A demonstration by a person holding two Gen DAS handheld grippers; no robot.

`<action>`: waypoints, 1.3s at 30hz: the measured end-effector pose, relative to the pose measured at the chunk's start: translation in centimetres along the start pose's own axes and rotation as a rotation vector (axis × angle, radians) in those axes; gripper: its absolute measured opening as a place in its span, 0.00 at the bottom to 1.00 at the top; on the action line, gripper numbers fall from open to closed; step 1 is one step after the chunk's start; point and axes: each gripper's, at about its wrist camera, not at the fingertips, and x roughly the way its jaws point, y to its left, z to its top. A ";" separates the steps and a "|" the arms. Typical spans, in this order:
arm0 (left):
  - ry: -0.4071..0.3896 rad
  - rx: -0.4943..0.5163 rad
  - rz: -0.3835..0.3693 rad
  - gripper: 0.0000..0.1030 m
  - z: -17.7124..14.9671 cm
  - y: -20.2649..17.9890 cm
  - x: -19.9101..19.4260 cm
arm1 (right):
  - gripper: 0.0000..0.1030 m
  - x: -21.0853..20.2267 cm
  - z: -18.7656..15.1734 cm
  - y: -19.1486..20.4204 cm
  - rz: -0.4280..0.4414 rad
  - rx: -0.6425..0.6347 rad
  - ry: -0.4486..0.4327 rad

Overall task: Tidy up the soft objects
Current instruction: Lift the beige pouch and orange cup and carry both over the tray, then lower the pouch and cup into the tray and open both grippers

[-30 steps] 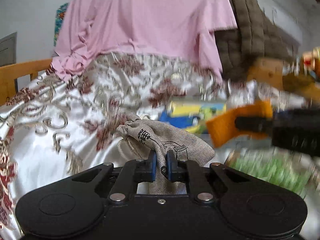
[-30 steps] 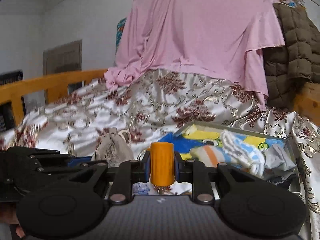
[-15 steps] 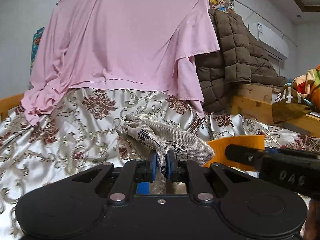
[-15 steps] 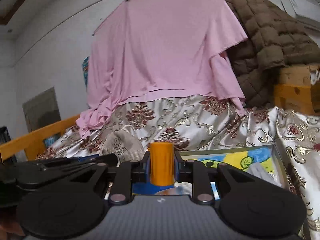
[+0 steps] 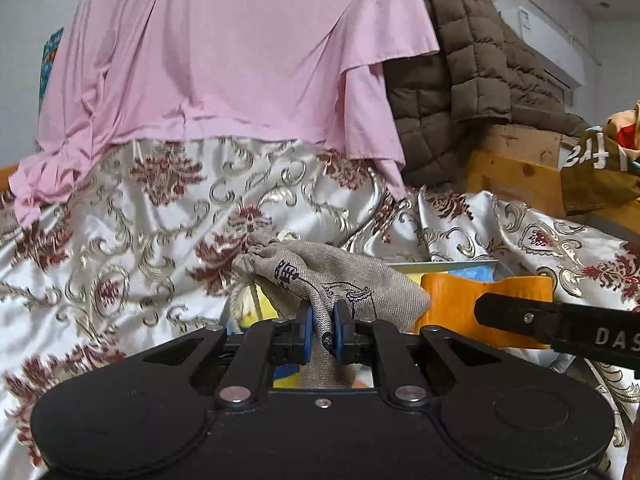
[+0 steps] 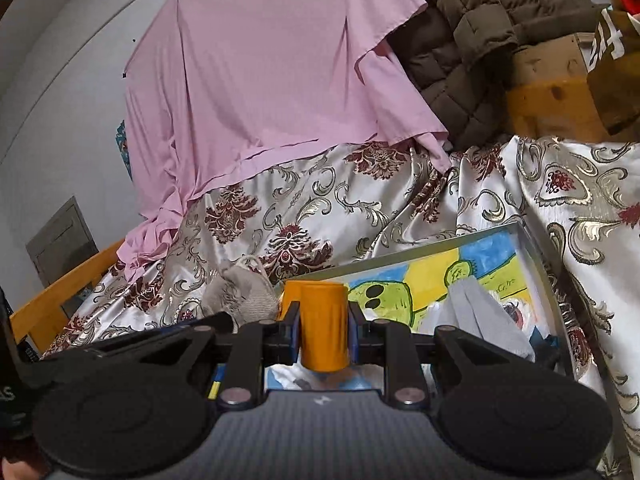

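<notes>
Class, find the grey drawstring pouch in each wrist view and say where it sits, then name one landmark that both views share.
Left wrist view: the grey drawstring pouch is at lower centre, pinched in the left hand-held gripper.
Right wrist view: the pouch is at lower left, beside the orange piece that the right hand-held gripper clamps.
Shared landmark: the pink cloth hanging behind.

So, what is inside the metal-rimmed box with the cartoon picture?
In the box, a grey cloth and some white and blue soft things lie on the cartoon bottom. The right gripper and its orange item cover the near part.
</notes>
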 end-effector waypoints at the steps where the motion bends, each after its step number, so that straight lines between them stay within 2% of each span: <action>1: 0.008 -0.004 -0.001 0.11 -0.1 0.1 0.2 | 0.26 0.1 0.1 -0.1 0.000 0.006 0.010; 7: 0.088 -0.041 -0.002 0.12 -0.6 0.9 1.3 | 0.29 0.5 0.0 -0.4 -0.019 0.018 0.045; 9: 0.130 -0.089 -0.027 0.12 -0.8 1.6 1.7 | 0.32 0.8 -0.2 -0.6 -0.028 0.025 0.063; 15: 0.184 -0.168 -0.023 0.13 -1.3 2.5 2.5 | 0.32 1.0 -0.3 -1.3 -0.041 0.047 0.079; 27: 0.230 -0.193 0.019 0.14 -1.8 3.2 3.6 | 0.32 1.6 -0.3 -2.4 -0.046 0.079 0.088; 39: 0.240 -0.217 0.015 0.19 -2.1 3.4 3.7 | 0.45 1.8 -0.5 -2.8 -0.048 0.083 0.088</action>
